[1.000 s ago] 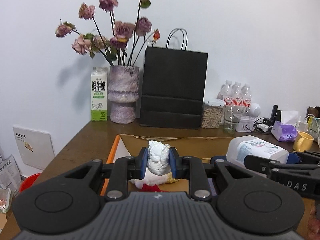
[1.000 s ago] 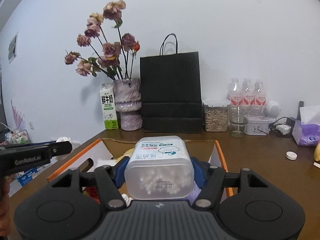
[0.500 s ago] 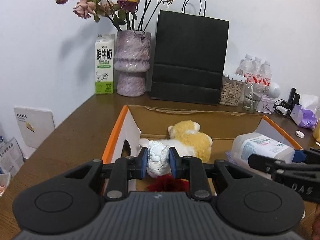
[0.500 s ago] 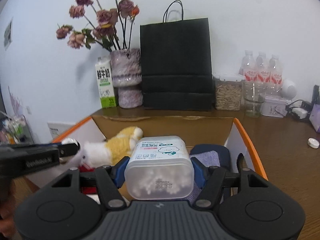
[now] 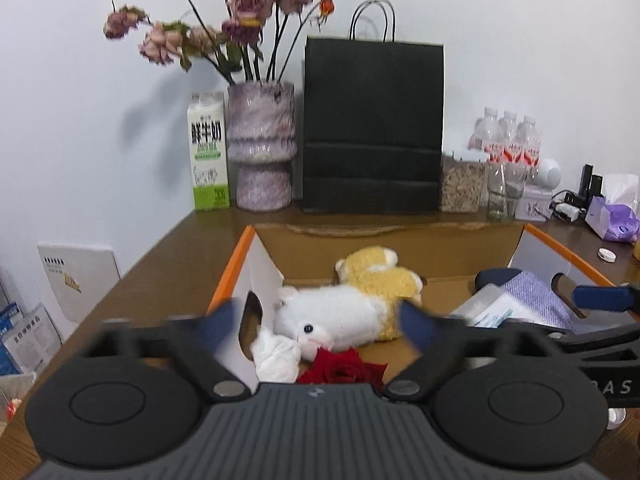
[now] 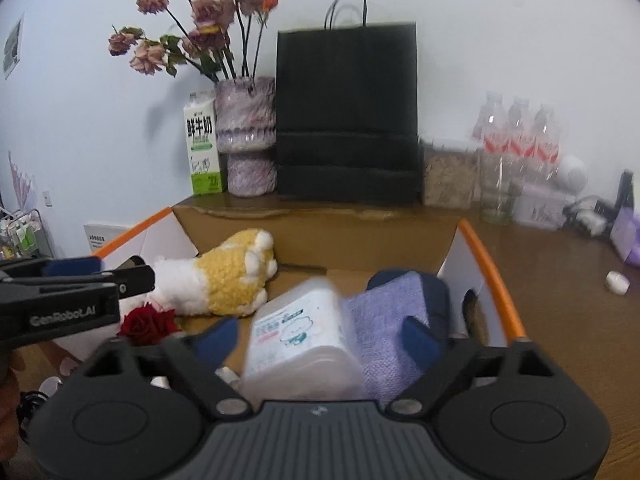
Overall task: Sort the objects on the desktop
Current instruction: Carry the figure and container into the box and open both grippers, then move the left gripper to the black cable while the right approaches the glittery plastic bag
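Left wrist view shows your left hand-held gripper (image 5: 318, 322) with its jaws just swung wide apart and nothing between them; the crumpled white paper wad (image 5: 276, 356) now lies on the floor of the open cardboard box with orange-edged flaps (image 5: 234, 266), near its left wall, just beside the white and yellow plush toy (image 5: 352, 304) and the red fabric rose (image 5: 344, 368). Your right hand-held gripper (image 6: 318, 338) has likewise just been opening: its pads stand clear of the translucent plastic tub with a printed label (image 6: 300, 340), which sits tilted in the box's right half against the folded lilac cloth (image 6: 390, 320); it is blurred, so you cannot tell whether it has settled. You are at the release step, both items dropped into the box. Next, I judge, you should lift both hand-held grippers straight up clear of the flaps, then turn to whatever is left on the brown wooden surface (image 6: 560, 300), perhaps the small white cap (image 6: 616, 280) near its right edge.
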Demonstrator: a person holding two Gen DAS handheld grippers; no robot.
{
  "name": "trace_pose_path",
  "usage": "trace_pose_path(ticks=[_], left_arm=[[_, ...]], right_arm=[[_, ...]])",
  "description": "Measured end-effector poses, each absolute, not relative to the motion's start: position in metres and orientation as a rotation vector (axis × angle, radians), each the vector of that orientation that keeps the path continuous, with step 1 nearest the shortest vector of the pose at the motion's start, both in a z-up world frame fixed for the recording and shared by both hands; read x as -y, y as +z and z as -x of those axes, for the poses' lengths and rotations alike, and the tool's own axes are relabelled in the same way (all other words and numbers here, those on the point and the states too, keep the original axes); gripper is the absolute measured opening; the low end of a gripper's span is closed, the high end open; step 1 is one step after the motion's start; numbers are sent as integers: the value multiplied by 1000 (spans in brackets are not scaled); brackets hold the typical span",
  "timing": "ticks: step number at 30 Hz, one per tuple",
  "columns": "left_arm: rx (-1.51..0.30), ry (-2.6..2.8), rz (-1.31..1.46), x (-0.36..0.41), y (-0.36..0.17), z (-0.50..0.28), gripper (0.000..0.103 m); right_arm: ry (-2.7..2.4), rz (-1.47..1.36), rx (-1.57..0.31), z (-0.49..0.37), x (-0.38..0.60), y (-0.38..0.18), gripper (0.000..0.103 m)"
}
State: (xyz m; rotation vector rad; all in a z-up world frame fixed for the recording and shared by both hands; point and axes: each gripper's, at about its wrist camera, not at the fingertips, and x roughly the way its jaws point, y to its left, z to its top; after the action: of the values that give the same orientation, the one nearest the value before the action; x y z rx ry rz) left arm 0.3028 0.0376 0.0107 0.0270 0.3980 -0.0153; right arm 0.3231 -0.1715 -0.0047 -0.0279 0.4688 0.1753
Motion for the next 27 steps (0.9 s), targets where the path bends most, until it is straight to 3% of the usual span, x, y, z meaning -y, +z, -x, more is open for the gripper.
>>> trace_pose_path(ticks=[2, 27], left_arm=[[-365, 3, -53, -34, 12, -299, 103], [-298, 6, -30, -38, 40, -276, 103]], right_arm=[[158, 40, -441, -319, 173, -1, 103], [176, 30, -383, -291, 178, 25, 103]])
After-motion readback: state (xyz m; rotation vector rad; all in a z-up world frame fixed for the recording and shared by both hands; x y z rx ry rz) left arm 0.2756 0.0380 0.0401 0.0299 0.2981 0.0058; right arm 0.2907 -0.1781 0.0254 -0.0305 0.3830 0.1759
